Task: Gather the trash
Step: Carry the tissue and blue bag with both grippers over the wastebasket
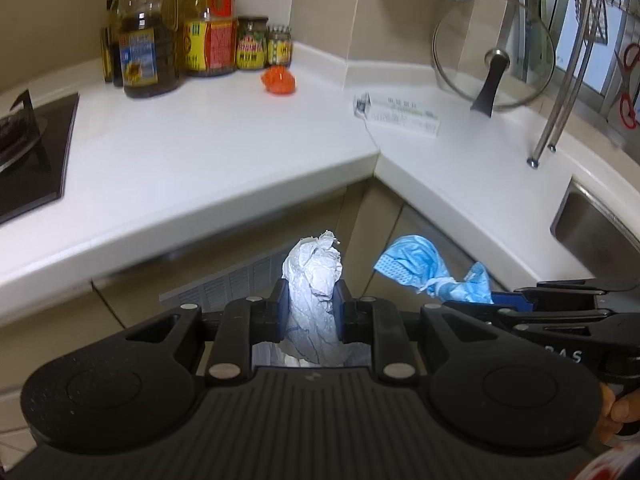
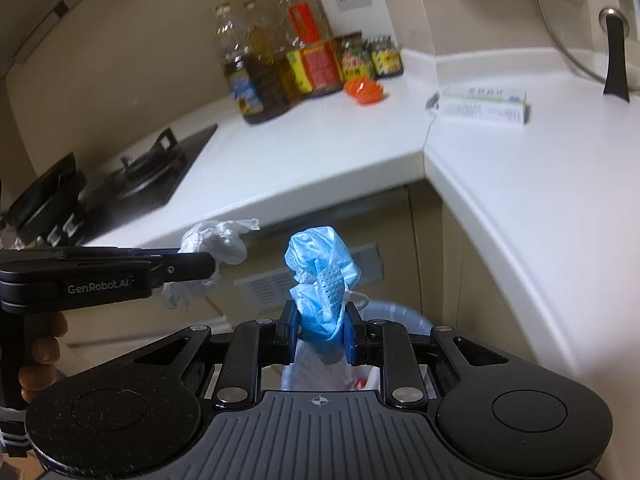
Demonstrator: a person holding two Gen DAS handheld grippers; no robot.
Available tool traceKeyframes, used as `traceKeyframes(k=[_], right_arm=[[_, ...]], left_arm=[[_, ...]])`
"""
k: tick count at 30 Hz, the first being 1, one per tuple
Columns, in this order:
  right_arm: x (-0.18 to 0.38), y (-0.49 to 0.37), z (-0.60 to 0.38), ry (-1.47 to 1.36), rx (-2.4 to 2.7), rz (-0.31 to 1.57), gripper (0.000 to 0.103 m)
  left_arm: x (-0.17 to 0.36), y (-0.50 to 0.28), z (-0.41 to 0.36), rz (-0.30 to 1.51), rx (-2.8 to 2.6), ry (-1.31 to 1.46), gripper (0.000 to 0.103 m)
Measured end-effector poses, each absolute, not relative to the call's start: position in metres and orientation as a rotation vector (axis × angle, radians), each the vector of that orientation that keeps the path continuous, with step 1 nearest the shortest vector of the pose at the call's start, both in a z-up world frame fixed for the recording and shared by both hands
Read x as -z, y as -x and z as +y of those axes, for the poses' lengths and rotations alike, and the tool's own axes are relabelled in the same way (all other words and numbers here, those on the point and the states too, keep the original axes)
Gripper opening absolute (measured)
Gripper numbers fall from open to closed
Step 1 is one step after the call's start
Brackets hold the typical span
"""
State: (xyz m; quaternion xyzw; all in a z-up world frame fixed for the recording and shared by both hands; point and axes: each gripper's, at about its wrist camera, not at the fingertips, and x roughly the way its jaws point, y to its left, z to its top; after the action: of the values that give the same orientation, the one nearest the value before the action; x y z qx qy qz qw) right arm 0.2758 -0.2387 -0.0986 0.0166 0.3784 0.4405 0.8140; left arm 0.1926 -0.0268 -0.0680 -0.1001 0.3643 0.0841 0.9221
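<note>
My left gripper (image 1: 312,304) is shut on a crumpled white tissue (image 1: 314,276), held in front of the counter corner; the tissue also shows in the right wrist view (image 2: 214,246). My right gripper (image 2: 320,326) is shut on a crumpled blue face mask (image 2: 322,272), which also shows in the left wrist view (image 1: 420,268). Both grippers are side by side, below the counter edge. A bin with a white liner (image 2: 400,314) sits below the right gripper, mostly hidden. An orange wrapper (image 1: 279,80) and a white box (image 1: 400,114) lie on the white counter (image 1: 224,152).
Oil bottles (image 1: 148,40) and jars (image 1: 252,42) stand at the back corner. A black stove (image 1: 28,156) is on the left. A glass pot lid (image 1: 494,48) leans at the right, by a metal rack (image 1: 568,80) and a sink (image 1: 600,224). Cabinet doors with a vent (image 2: 304,276) lie below.
</note>
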Motion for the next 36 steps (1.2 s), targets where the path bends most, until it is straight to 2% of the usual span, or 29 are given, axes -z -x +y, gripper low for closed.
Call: traceKeyframes(k=[21,36], right_arm=[[0.168,-0.279,-0.224,0.000,-0.893,0.973,0.023],[0.244,-0.317,-0.200,-0.020,-0.763,1.085,0.023]], left_arm=[[0.140,-0.198,-0.027,0.918,-0.196,0.238,0.020],[0.226,-0.247,-0.003,1.033,-0.183,0.269,0.020]])
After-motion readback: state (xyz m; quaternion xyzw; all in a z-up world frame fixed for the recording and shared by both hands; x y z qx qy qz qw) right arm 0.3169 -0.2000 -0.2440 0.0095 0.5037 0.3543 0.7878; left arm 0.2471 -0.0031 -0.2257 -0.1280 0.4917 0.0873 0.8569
